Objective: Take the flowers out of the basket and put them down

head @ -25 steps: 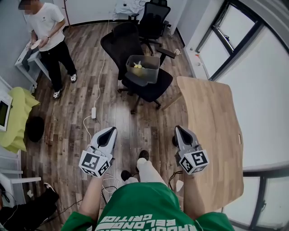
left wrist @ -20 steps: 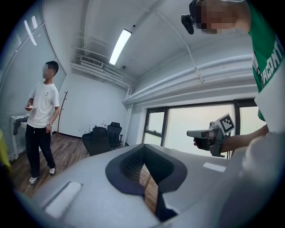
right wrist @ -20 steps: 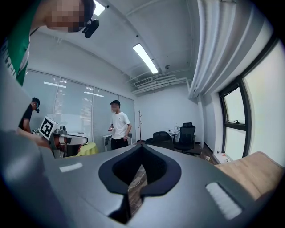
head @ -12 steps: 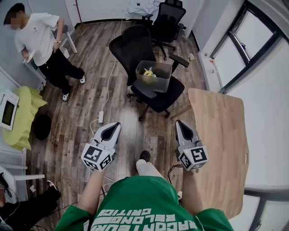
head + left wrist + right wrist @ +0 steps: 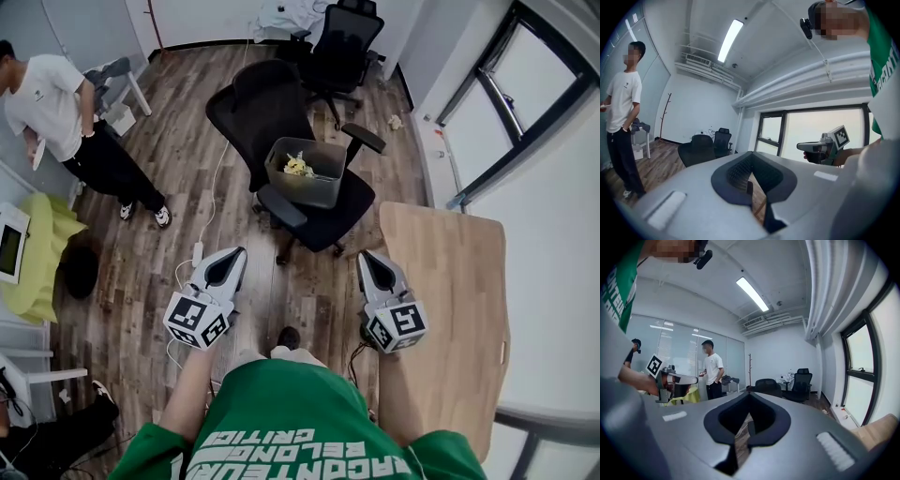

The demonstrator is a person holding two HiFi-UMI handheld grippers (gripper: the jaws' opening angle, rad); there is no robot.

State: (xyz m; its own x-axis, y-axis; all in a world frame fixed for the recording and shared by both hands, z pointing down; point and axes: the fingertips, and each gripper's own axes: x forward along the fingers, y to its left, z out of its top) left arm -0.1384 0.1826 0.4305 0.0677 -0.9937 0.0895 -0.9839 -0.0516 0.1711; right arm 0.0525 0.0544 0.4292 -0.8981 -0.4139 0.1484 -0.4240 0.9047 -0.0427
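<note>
Head view: the left claw (image 5: pixel 233 253) and right claw (image 5: pixel 365 256) are both clenched and empty; far ahead, flowers (image 5: pixel 298 166) sit in the basket (image 5: pixel 324 149) on a black chair (image 5: pixel 330 221).

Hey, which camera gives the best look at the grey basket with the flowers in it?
The head view: it looks down into the grey basket on the black chair, with the yellow flowers visible inside. Both gripper views show only black chairs far off; the basket cannot be made out in either.
</note>
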